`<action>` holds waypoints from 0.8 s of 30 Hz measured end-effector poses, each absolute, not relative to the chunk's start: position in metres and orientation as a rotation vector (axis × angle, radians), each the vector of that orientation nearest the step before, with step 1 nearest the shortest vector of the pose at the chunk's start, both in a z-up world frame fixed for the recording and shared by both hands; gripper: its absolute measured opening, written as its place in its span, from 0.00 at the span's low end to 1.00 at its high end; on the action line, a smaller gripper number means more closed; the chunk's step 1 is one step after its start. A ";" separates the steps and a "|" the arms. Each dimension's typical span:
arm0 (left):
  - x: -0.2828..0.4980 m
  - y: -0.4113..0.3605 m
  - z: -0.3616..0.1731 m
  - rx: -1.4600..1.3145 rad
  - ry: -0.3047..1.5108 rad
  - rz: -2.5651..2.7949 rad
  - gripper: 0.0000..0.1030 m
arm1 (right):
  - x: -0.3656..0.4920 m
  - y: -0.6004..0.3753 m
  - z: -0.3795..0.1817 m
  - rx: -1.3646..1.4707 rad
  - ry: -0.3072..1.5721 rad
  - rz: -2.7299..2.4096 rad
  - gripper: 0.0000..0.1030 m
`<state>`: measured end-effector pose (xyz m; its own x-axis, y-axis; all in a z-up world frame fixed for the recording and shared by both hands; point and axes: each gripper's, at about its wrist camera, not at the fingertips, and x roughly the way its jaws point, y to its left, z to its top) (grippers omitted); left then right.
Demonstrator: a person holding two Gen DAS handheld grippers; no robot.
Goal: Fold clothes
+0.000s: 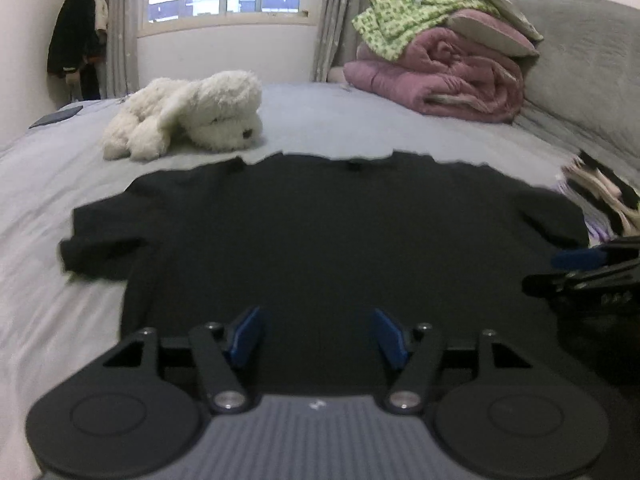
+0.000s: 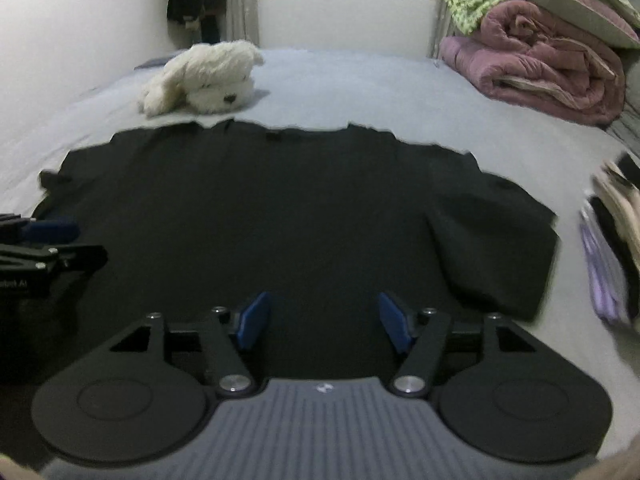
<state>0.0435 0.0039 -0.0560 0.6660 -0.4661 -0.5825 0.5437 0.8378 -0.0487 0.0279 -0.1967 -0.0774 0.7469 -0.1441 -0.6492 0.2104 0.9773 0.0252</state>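
Black T-shirt (image 1: 320, 232) flat on bed (image 1: 48, 280), collar far, hem near, sleeves left-right. Left gripper (image 1: 316, 336) and right gripper (image 2: 324, 322) both released, empty, over the near hem.

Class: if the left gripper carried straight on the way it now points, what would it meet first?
Most likely the black T-shirt spread flat on the bed: the left gripper, jaws open and empty, angles down at it. Depth is unclear.
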 end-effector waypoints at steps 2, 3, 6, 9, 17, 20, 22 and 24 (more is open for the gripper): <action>0.027 0.016 -0.058 0.131 0.616 -0.568 0.63 | 0.008 -0.199 -0.074 0.141 0.723 -0.194 0.64; 0.018 0.020 -0.058 0.134 0.617 -0.567 0.64 | -0.002 -0.198 -0.073 0.147 0.731 -0.194 0.64; -0.006 0.032 -0.055 0.138 0.641 -0.568 0.65 | -0.033 -0.189 -0.072 0.123 0.756 -0.190 0.64; -0.032 0.043 -0.053 0.141 0.655 -0.577 0.65 | -0.066 -0.179 -0.072 0.107 0.776 -0.183 0.64; -0.108 0.079 -0.052 0.119 0.695 -0.622 0.66 | -0.148 -0.156 -0.071 0.090 0.810 -0.147 0.64; -0.137 0.095 -0.050 0.107 0.708 -0.643 0.66 | -0.180 -0.153 -0.070 0.135 0.810 -0.144 0.64; -0.152 0.107 -0.047 0.091 0.727 -0.654 0.66 | -0.199 -0.151 -0.069 0.170 0.810 -0.140 0.64; -0.164 0.119 -0.043 0.064 0.750 -0.667 0.66 | -0.217 -0.151 -0.067 0.204 0.801 -0.136 0.64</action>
<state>-0.1642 0.1188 -0.0427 0.5374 -0.5380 -0.6494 0.5819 0.7939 -0.1761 -0.2166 -0.1507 -0.0674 0.6888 -0.0442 -0.7236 0.1979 0.9717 0.1290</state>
